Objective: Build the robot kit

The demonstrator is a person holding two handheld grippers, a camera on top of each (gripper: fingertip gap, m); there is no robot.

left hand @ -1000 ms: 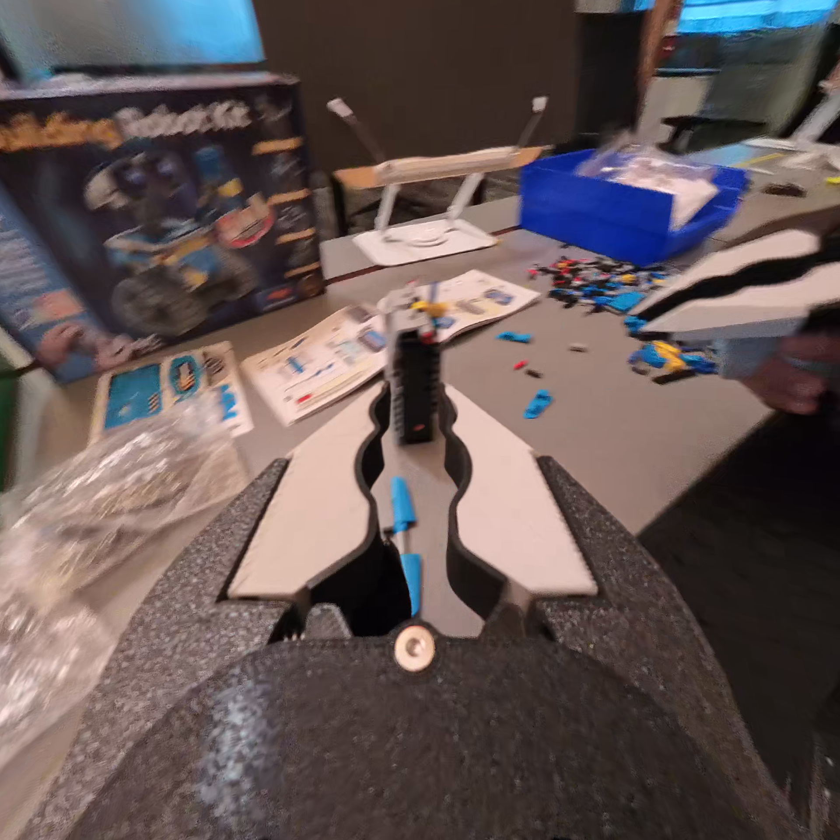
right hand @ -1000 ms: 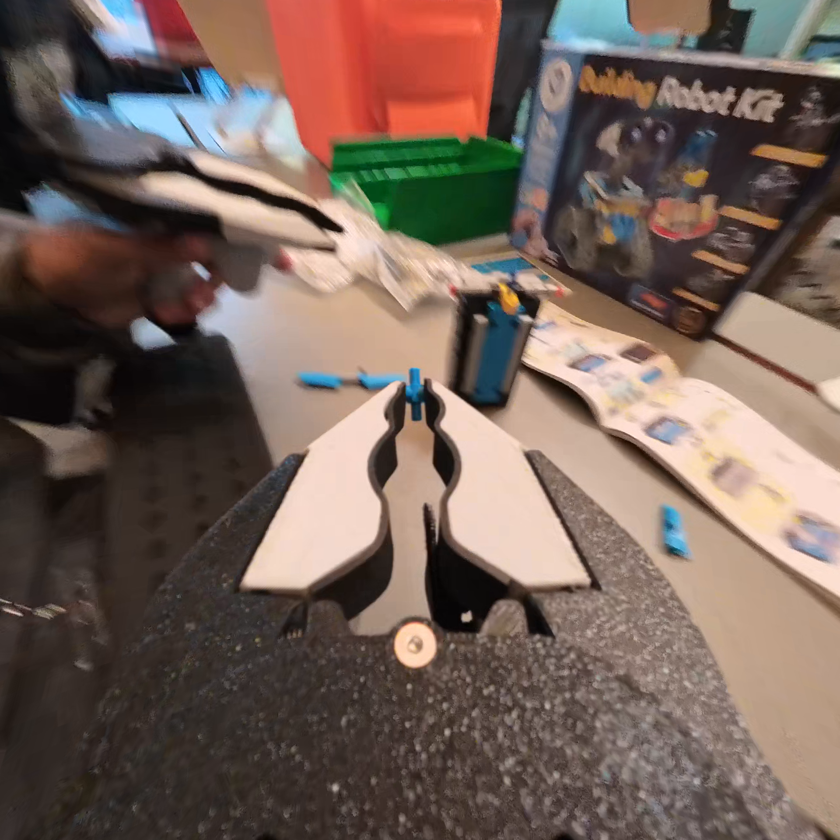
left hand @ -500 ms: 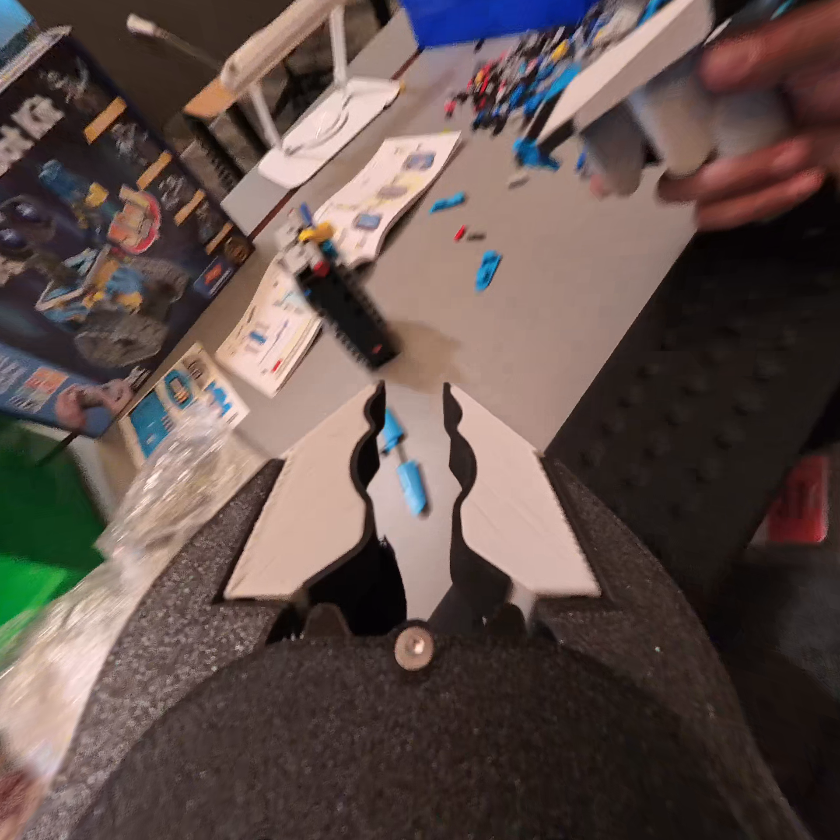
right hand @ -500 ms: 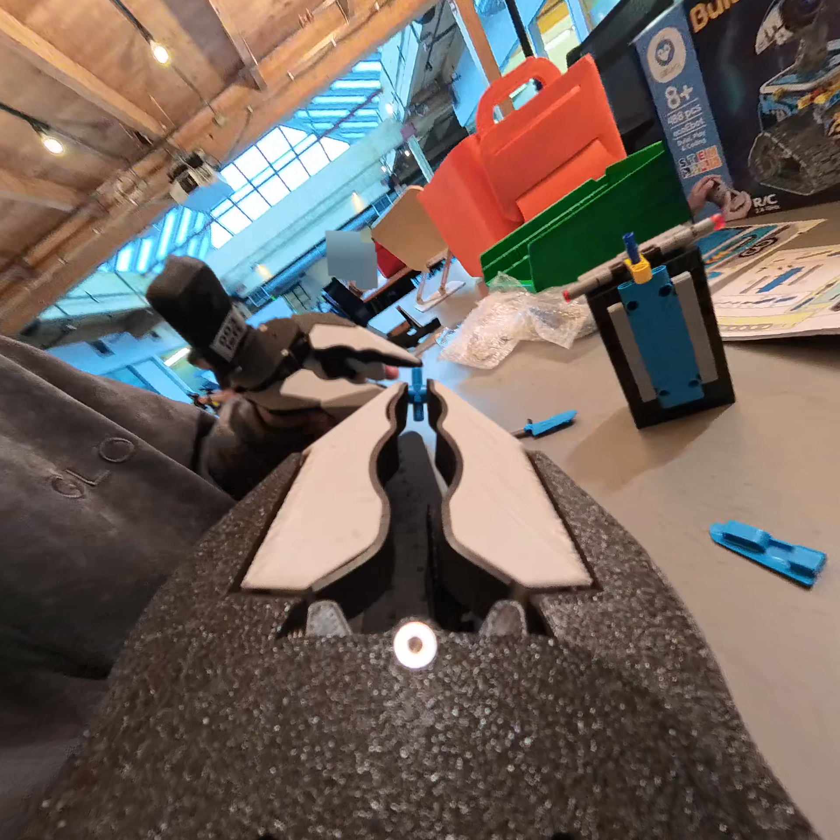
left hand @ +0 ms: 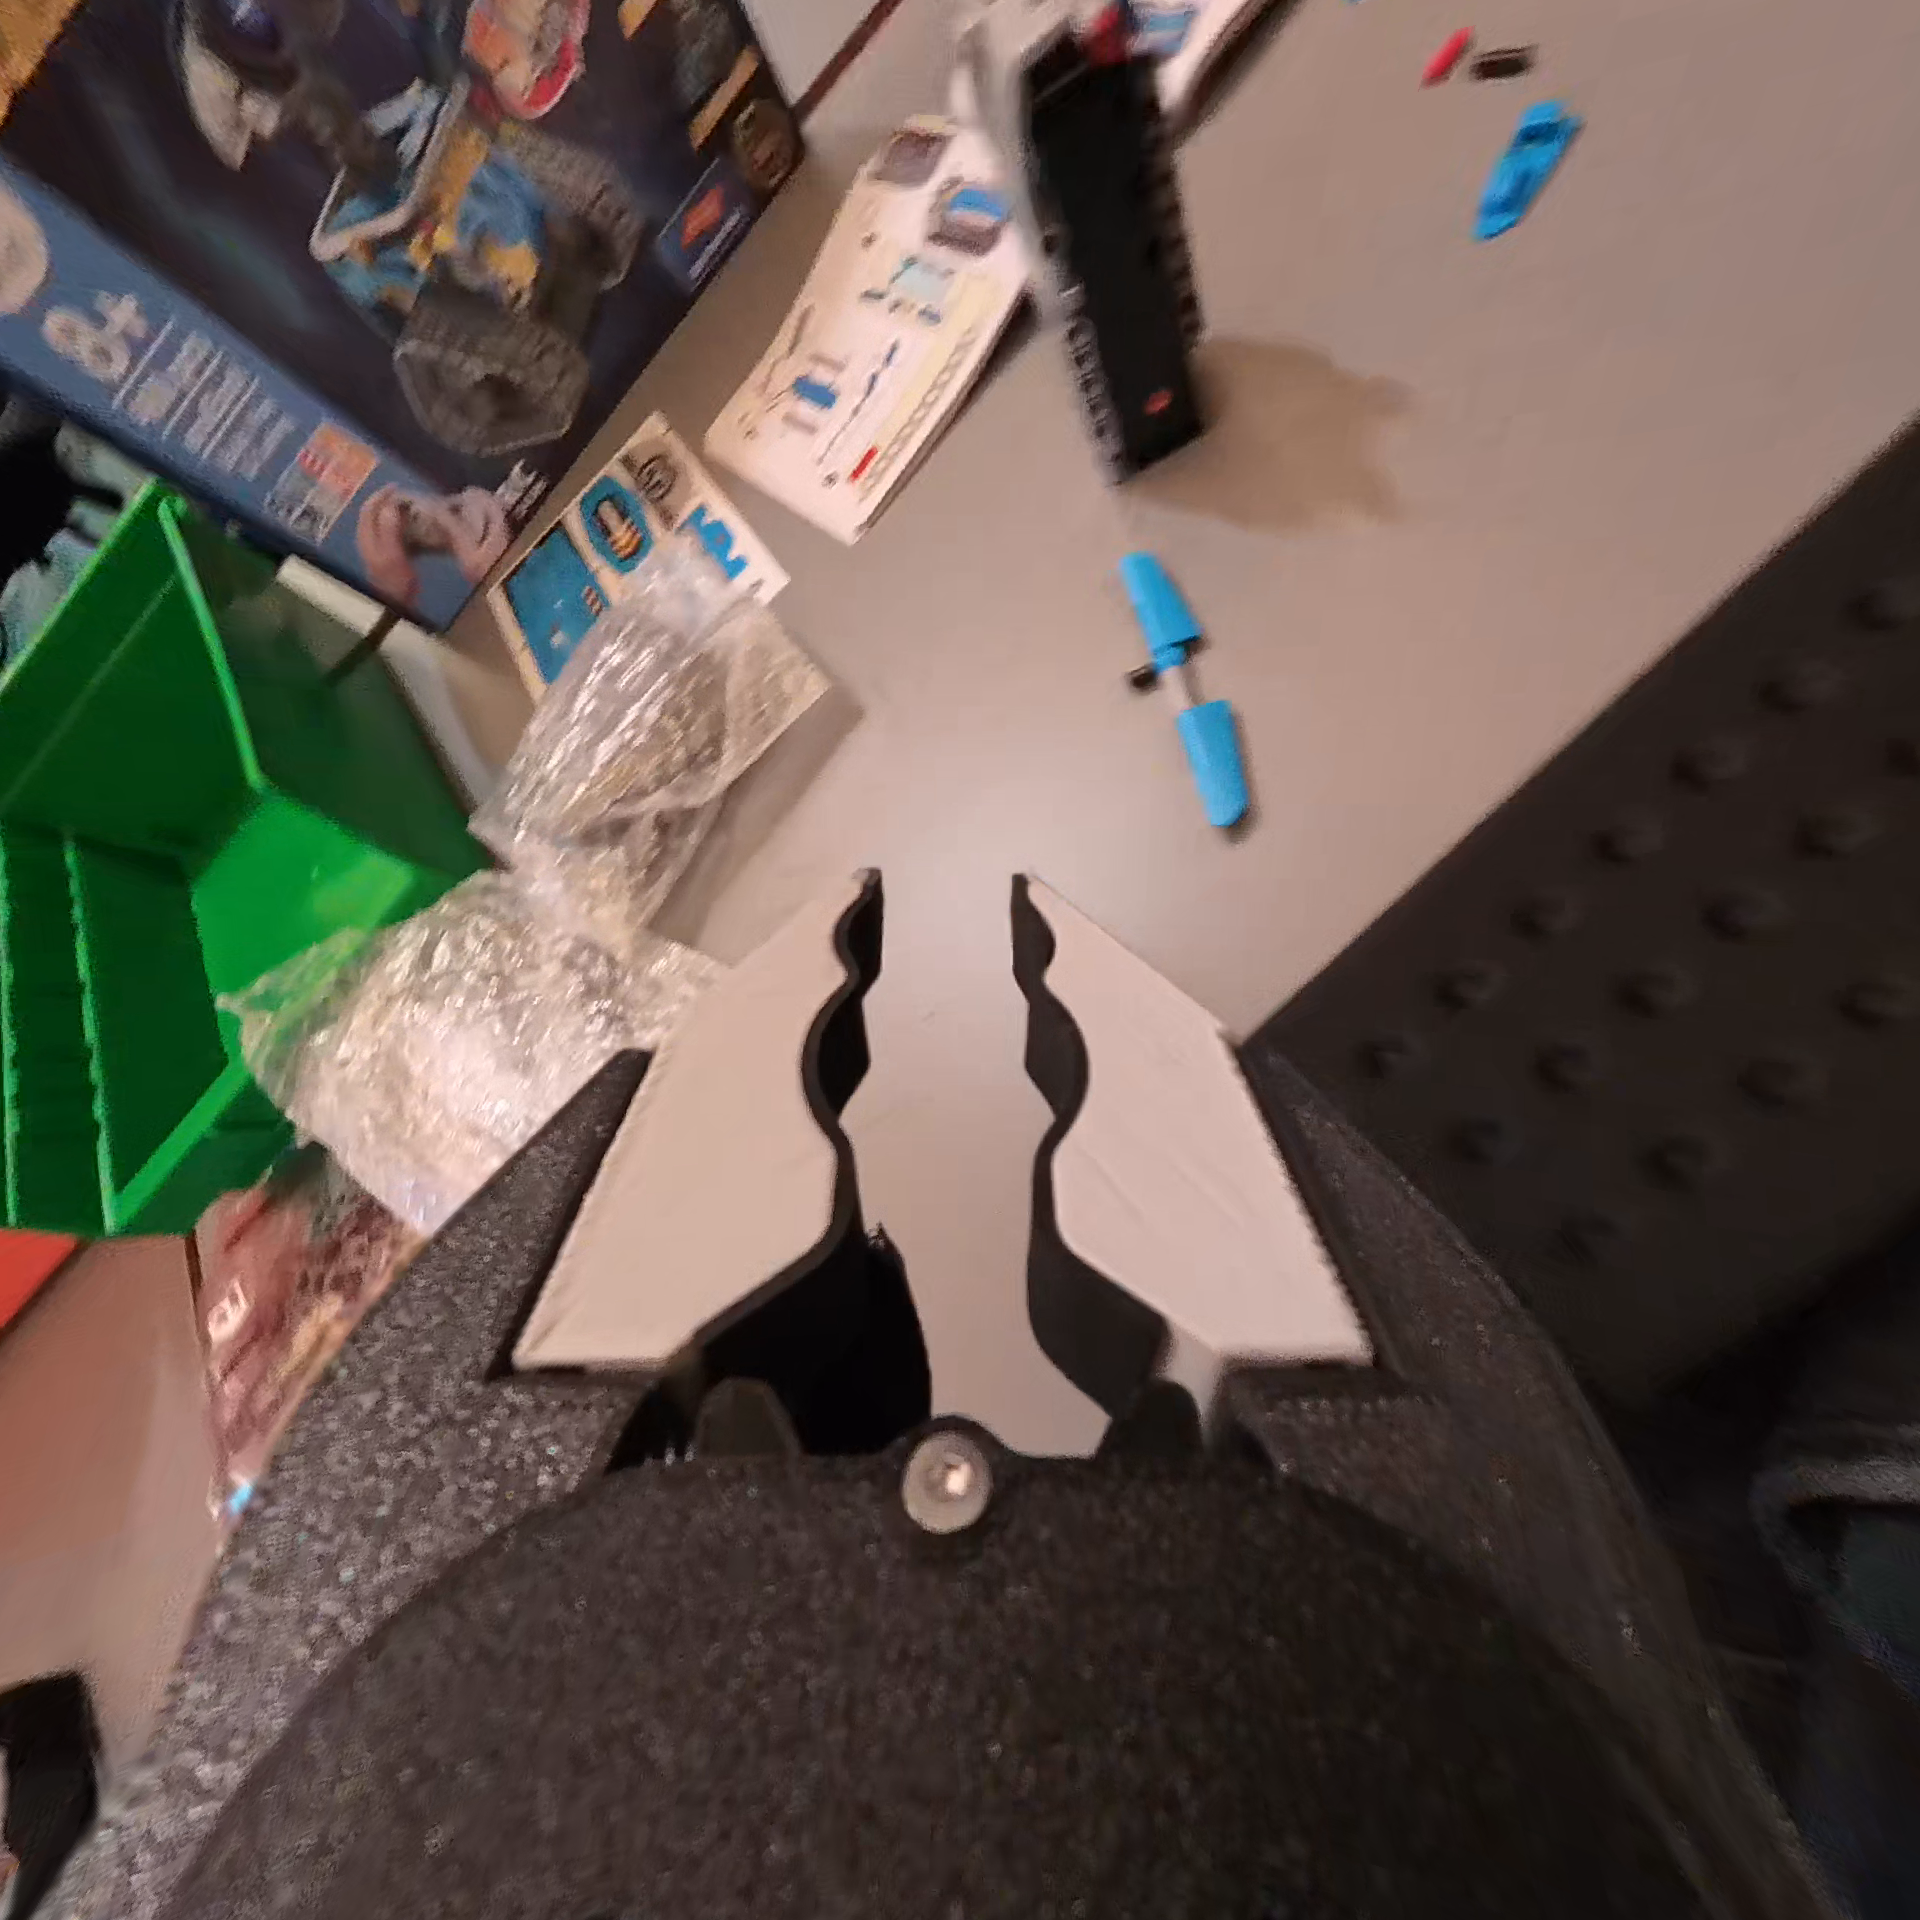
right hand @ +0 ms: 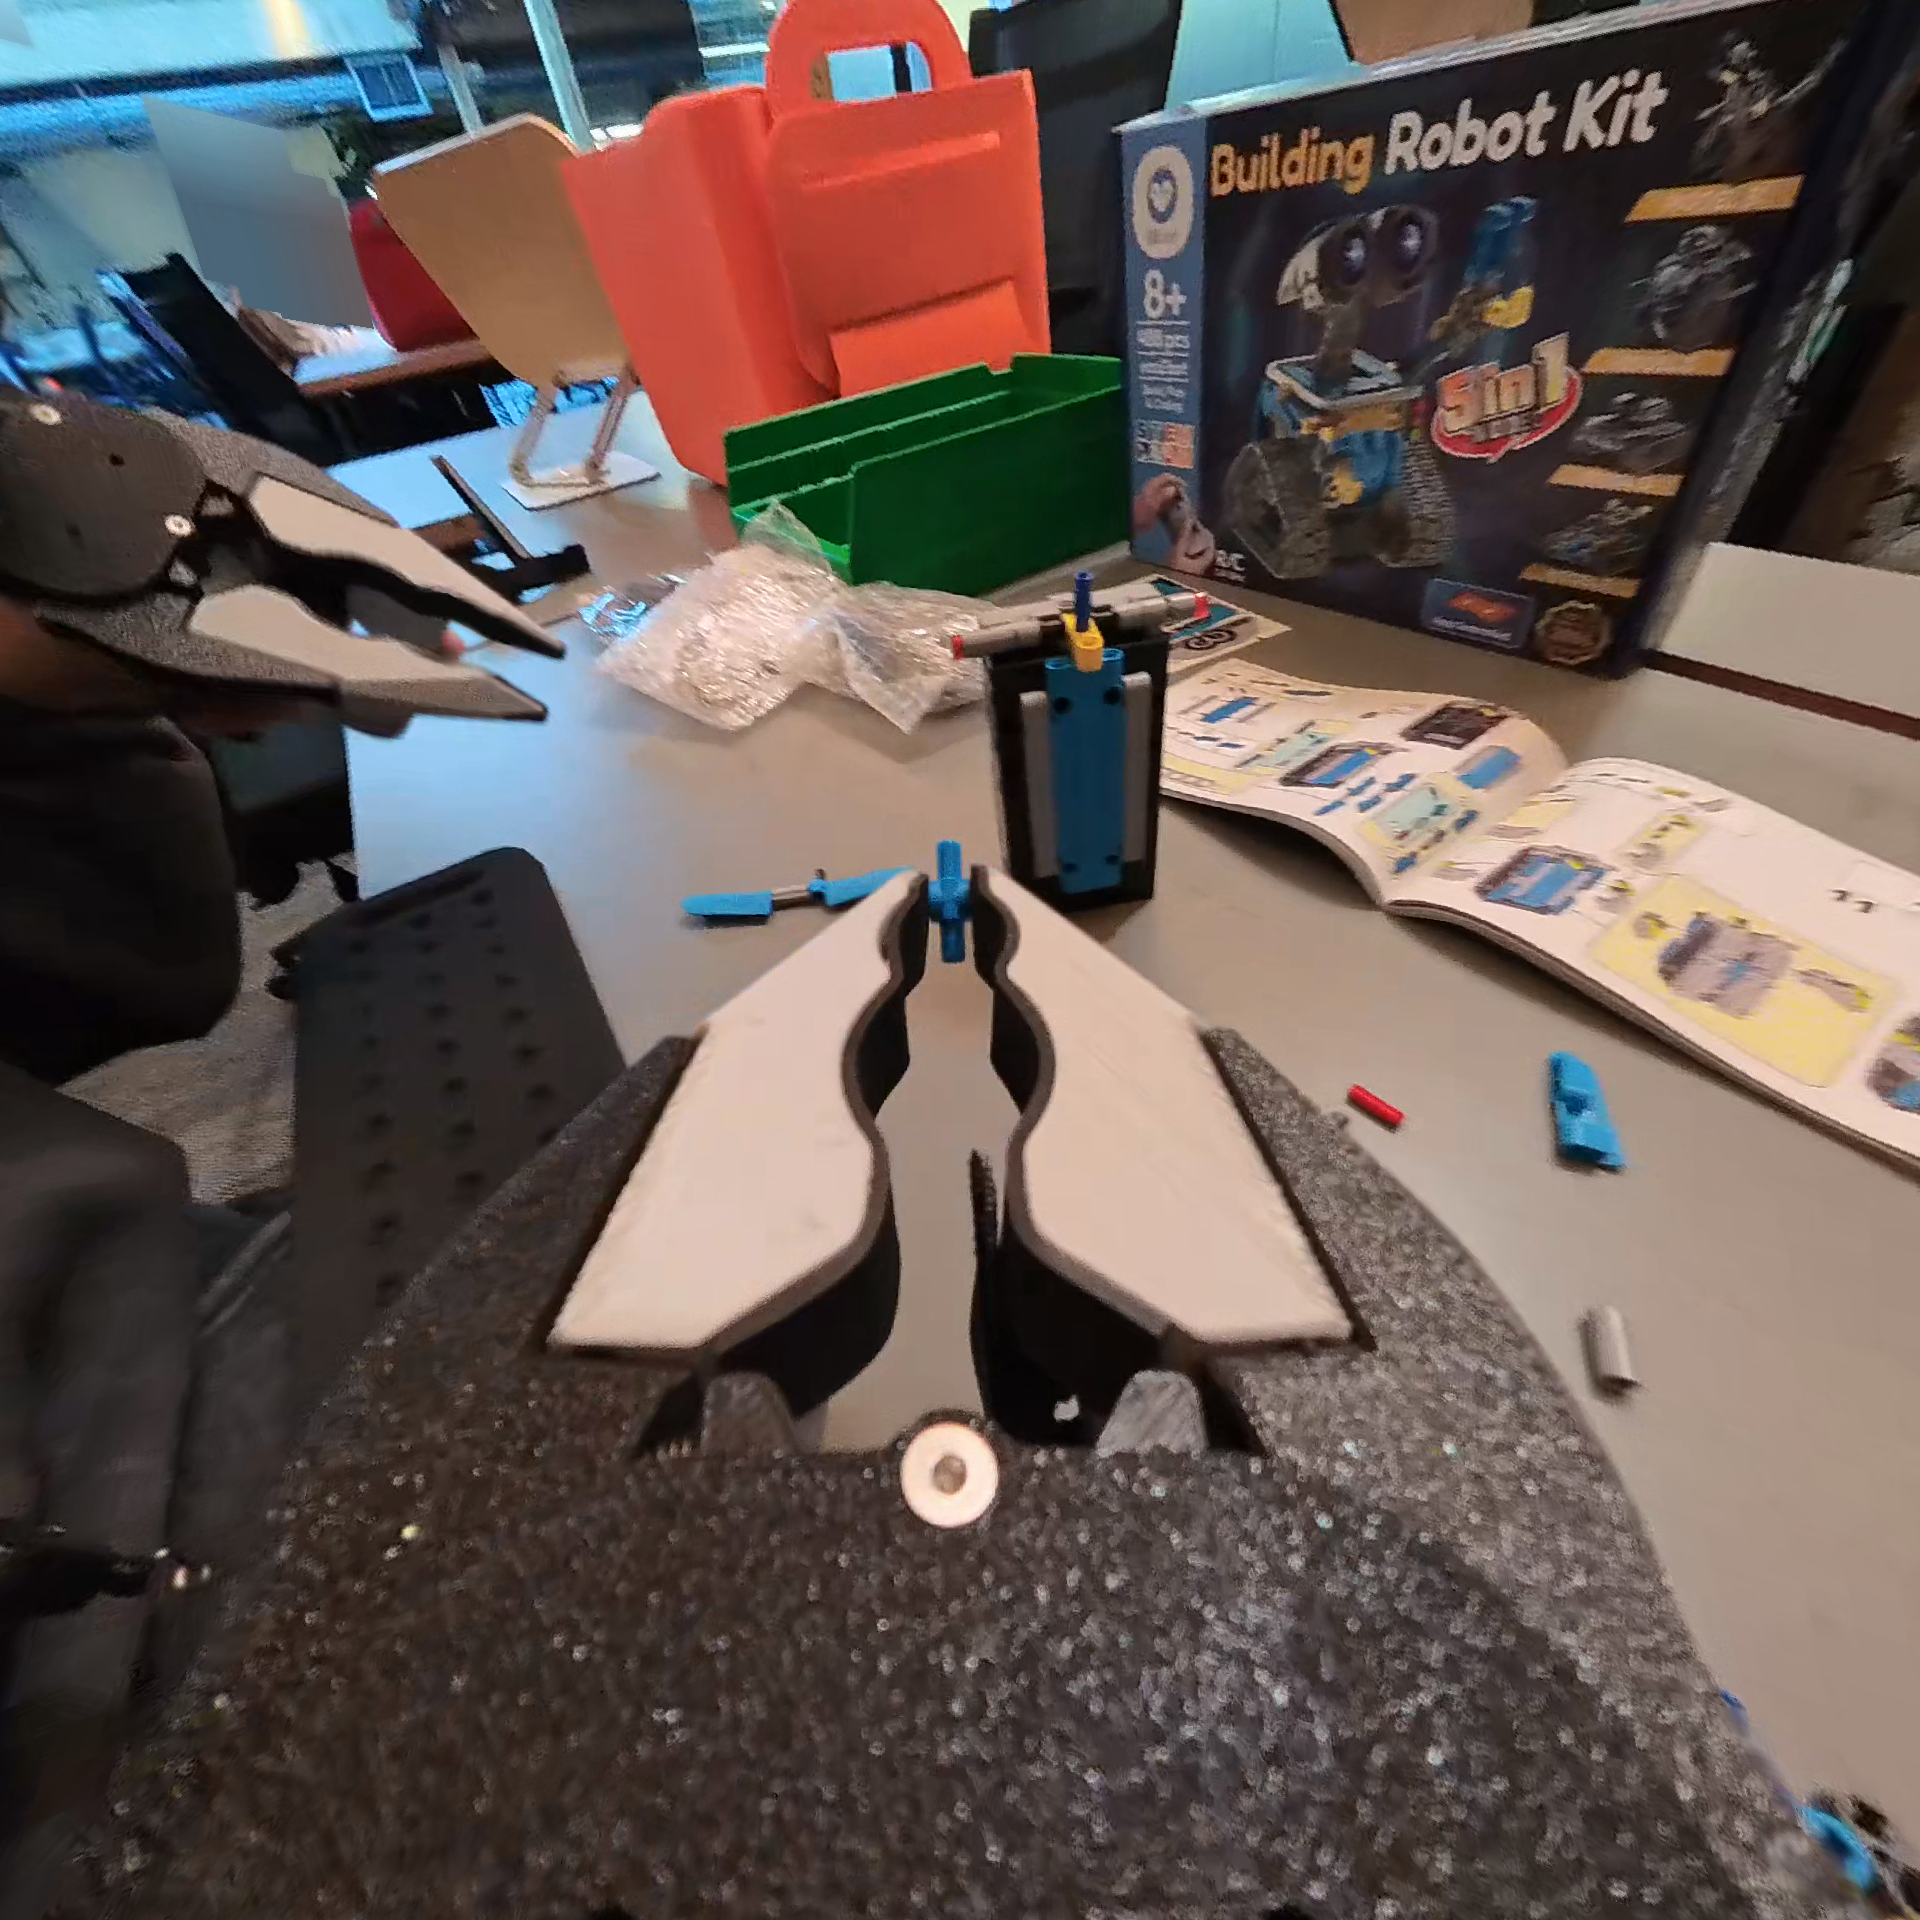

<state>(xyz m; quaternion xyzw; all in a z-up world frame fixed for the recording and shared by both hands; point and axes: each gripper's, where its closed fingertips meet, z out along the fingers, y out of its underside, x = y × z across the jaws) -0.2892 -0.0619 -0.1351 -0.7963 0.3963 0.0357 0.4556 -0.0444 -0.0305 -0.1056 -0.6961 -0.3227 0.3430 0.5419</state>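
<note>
right wrist view shows the right tool point(right hand: 948, 902) clamped on a small blue cross-shaped piece point(right hand: 948, 906), pinched at the very tips, its long axis standing upright and its short arms pointing sideways into the pads. just beyond it a black and blue block assembly point(right hand: 1081, 769) stands upright on the grey worktop point(right hand: 1299, 997), a grey axle lying across its top. a blue double-ended axle piece point(right hand: 779, 896) lies flat left of the tips, long axis running left to right. an open instruction booklet point(right hand: 1538, 821) lies toward the worktop's right edge, a green bin point(right hand: 935, 468) and a kit box point(right hand: 1455, 343) at the far edge. the left tool point(left hand: 945, 883) hangs over the worktop's near edge with its fingers apart and nothing between them; crumpled clear bags point(left hand: 623, 748) lie just beside it.
</note>
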